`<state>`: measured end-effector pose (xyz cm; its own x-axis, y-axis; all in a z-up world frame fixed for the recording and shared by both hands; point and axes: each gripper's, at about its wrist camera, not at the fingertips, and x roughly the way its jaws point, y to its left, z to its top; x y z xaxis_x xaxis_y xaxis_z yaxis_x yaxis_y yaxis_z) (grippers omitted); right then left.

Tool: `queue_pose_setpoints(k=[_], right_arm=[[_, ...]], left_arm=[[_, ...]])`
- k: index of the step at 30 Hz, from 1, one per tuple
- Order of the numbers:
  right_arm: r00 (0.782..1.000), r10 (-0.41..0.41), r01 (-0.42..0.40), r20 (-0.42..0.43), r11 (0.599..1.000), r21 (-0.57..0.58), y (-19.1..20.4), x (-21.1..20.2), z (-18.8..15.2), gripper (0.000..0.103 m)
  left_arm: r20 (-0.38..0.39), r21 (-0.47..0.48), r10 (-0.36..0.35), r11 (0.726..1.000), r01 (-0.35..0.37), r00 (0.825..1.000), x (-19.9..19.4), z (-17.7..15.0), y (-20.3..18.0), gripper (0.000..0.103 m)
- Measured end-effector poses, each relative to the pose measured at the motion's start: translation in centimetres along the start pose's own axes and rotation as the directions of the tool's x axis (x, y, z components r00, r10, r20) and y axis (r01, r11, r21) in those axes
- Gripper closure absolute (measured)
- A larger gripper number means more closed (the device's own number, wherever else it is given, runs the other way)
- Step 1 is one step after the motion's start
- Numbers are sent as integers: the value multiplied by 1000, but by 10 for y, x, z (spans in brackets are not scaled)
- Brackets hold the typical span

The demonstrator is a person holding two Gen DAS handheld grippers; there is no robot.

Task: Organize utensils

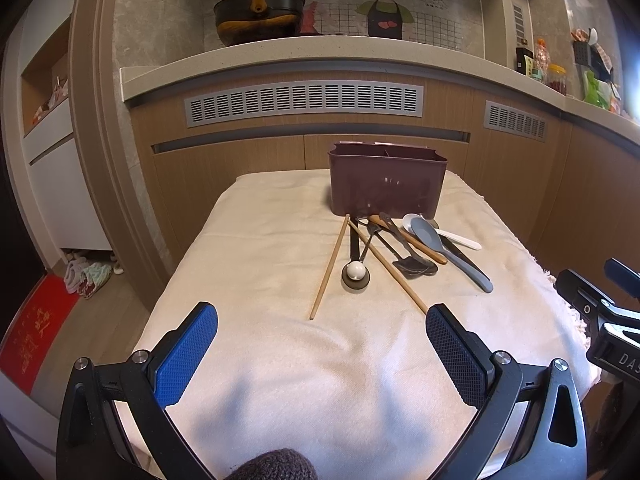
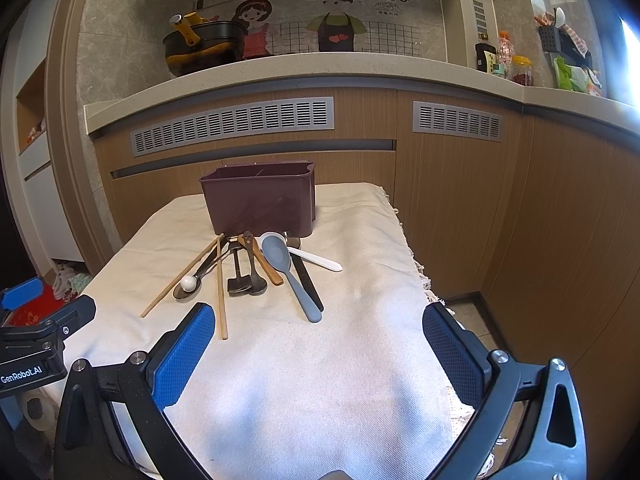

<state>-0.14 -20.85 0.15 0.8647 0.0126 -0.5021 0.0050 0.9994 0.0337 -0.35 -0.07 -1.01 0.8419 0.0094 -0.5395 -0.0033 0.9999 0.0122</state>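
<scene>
A brown plastic utensil holder [image 1: 386, 182] [image 2: 260, 200] stands at the far end of a cloth-covered table [image 1: 260, 240] [image 2: 360, 300]. In front of it lies a pile of utensils: two wooden chopsticks [image 1: 330, 266] [image 2: 221, 292], a grey spoon [image 1: 430, 236] [image 2: 280, 260], a white spoon [image 1: 460, 238] [image 2: 316, 260], a wooden-handled utensil [image 1: 416, 244] [image 2: 266, 268], dark metal spoons [image 1: 412, 264] [image 2: 244, 280] and a ladle holding a white ball [image 1: 355, 272] [image 2: 187, 283]. My left gripper [image 1: 322, 344] and my right gripper [image 2: 320, 344] are both open and empty, near the table's front, short of the pile.
A counter [image 1: 280, 56] with a black pot [image 1: 256, 16] runs behind the table above wooden cabinets. Bottles and jars [image 2: 508, 64] stand on the counter at the right. The floor drops away beyond the table's left and right edges.
</scene>
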Motion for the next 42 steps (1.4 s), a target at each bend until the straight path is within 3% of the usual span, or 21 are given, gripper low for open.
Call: queue_pose_setpoints(k=[18,24,32,38,42], right_arm=[[1000,-2,2,3,1000,-6,5,-3,2,0],[999,-39,40,30,998,-52,5,0,13,0],[998,44,-50,-44,988,-146,1,45,46,0],[983,95,-126,-157,972,-200,8,103,58,0],[972,108,-164,-207,946,-278,27,142,59,0]], left_arm=[[-4,6,-1,1000,1,1000,-3,2,0,0],[-19,12,-17,1000,18,1000,7,10,0,0],[-136,-44,-133,991,128,982,69,27,3,0],[-218,-1,-144,989,147,965,119,37,11,0],[-173,23,-106,994,111,979,138,50,20,0]])
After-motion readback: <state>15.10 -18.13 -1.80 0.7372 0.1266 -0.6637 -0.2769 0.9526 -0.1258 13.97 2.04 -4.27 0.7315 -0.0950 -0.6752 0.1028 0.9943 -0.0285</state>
